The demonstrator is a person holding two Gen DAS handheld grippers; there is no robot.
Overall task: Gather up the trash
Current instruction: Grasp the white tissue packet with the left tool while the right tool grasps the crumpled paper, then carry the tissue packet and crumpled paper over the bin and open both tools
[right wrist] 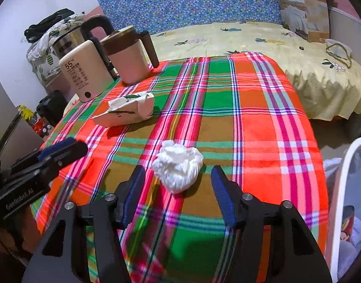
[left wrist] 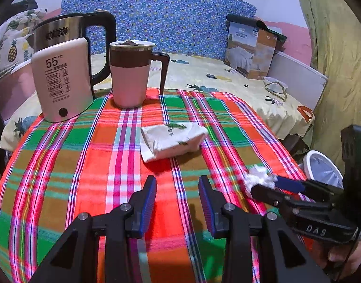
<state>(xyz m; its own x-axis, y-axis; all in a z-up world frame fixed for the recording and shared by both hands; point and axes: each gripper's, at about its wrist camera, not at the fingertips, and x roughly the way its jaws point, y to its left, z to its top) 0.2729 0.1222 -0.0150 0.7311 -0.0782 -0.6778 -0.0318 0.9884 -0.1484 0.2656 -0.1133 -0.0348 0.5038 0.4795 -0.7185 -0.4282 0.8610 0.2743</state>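
While the crumpled tissue [right wrist: 178, 166] lies ungrasped on the surface [right wrist: 263, 122] | your right tool [right wrist: 178, 184] open around it | left tool [left wrist: 178, 198] open, empty | bin [right wrist: 345, 188] waits.

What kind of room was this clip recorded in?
Most likely a bedroom at home. A bed with a pineapple-print sheet stands right behind the small table with the plaid cloth, a boxed quilt rests on the bed, and a kettle and mug stand on the table.
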